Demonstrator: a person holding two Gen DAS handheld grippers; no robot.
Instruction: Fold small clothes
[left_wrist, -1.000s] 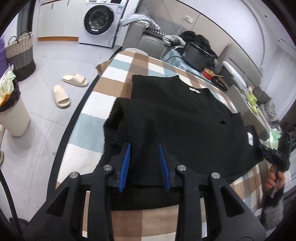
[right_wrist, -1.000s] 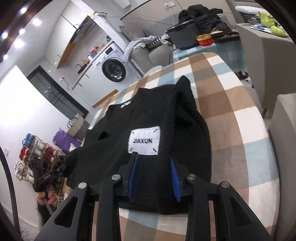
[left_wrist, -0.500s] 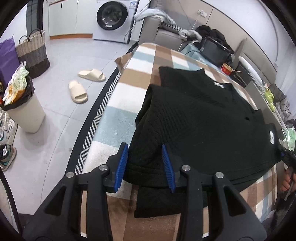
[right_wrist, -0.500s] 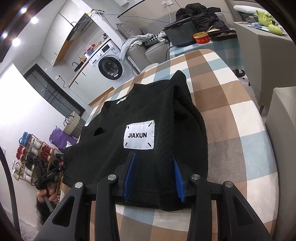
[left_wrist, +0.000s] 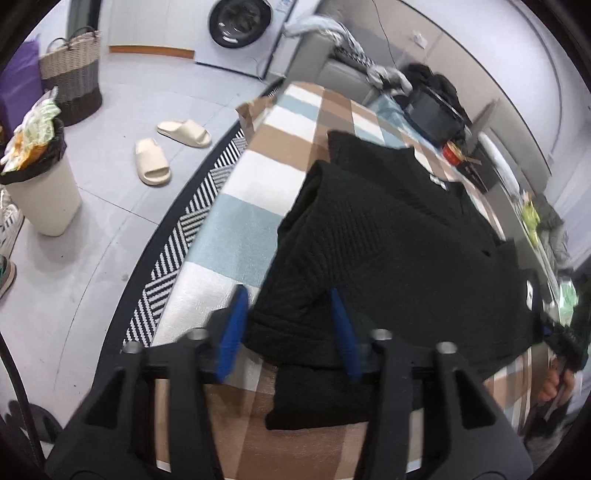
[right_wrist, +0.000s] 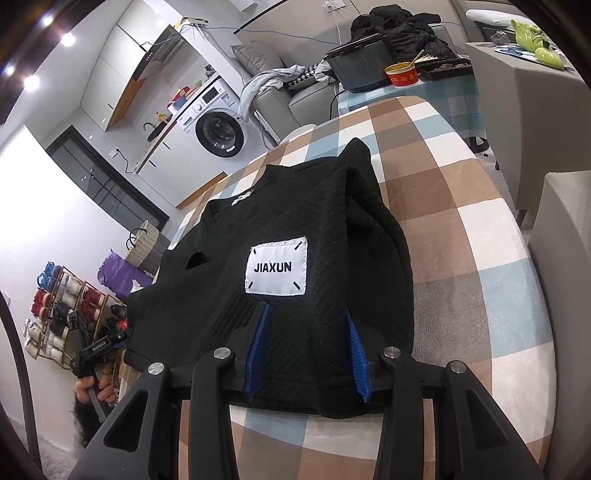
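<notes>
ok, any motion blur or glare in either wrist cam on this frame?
Left wrist view: the left gripper and its blue fingers are smeared by motion blur, and the black sweater looks soft. Right wrist view: sharp, the JIAXUN patch is readable; ceiling lights flare at the upper left. Both show heavy fisheye curvature.
</notes>
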